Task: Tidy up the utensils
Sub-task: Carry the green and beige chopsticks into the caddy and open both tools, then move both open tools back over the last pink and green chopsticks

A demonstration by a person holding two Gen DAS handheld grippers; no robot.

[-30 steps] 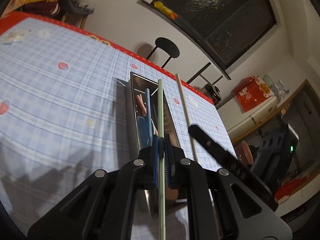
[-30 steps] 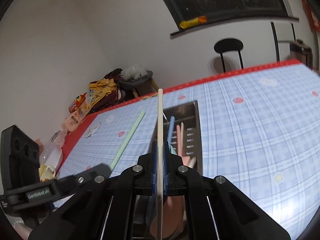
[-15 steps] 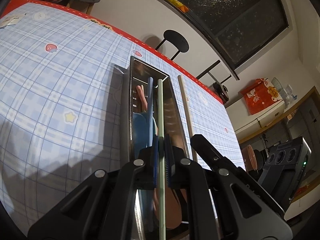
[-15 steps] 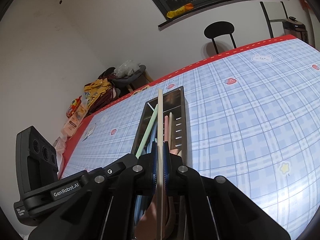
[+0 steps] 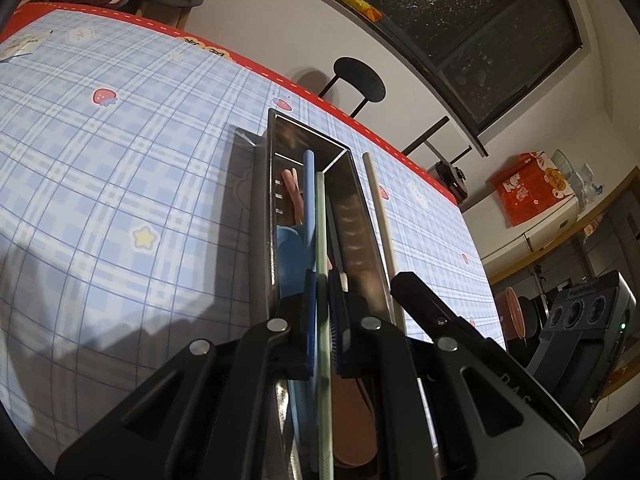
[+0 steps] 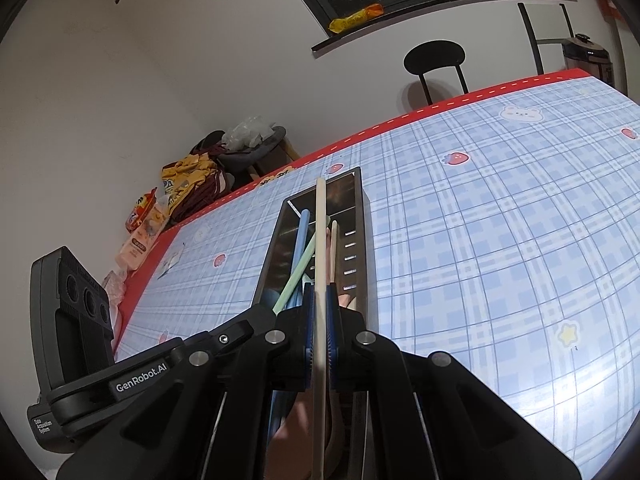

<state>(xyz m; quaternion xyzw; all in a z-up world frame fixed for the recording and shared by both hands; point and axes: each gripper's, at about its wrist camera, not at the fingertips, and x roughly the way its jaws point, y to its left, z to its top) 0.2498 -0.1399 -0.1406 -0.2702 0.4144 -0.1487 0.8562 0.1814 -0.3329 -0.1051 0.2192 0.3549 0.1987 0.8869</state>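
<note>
Dim room with plain white walls (image 6: 160,80) and a dark night window (image 5: 480,12) above a ledge. Black round-backed chair (image 6: 435,58) beyond the blue checked, red-edged tablecloth (image 6: 500,220). Cluttered stool (image 6: 256,152) by the wall; wooden shelving (image 5: 560,236) off at the side.

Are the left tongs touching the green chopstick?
Touching. The left wrist view shows the left tongs clamped on the green chopstick, both pads pressed against its sides.

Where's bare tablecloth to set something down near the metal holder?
Bare tablecloth runs from the metal holder toward the red edge. It is also bare on the holder's other side. The holder's inside is crowded: blue utensil, both tools' chopsticks.
</note>
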